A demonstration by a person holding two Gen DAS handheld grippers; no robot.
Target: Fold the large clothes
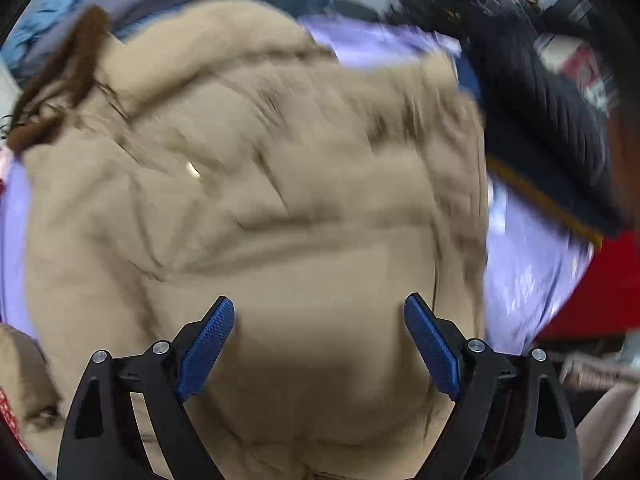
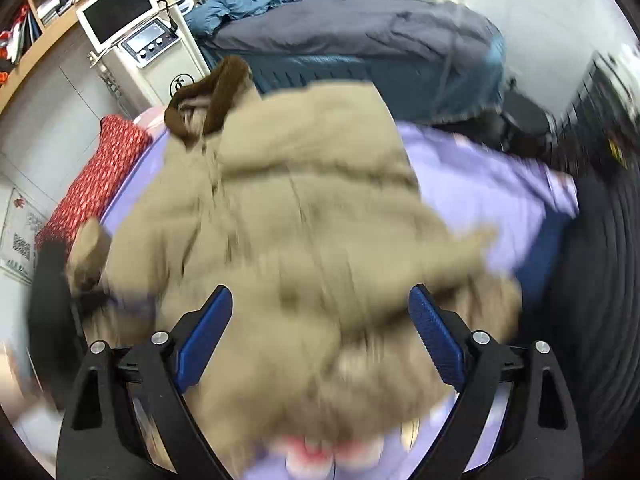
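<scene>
Bed with lilac sheet (image 2: pixel 480 184): tan coat (image 2: pixel 288 208) spread flat, long axis 11-to-5 in the right view, fur hood (image 2: pixel 216 100) at 11, hem nearest both tools; left tool (image 1: pixel 319 350) and right tool (image 2: pixel 320 340) wide open, empty, above it.

Lilac-sheeted bed (image 2: pixel 480 176) carries tan coat (image 2: pixel 288 208), red cushion (image 2: pixel 96 176).

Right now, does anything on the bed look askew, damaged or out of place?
Nothing looks damaged. The tan padded coat lies rumpled and at a slant on the lilac sheet, its brown fur trim bunched at the far end. Both views are motion-blurred, so fine detail is unclear.
</scene>
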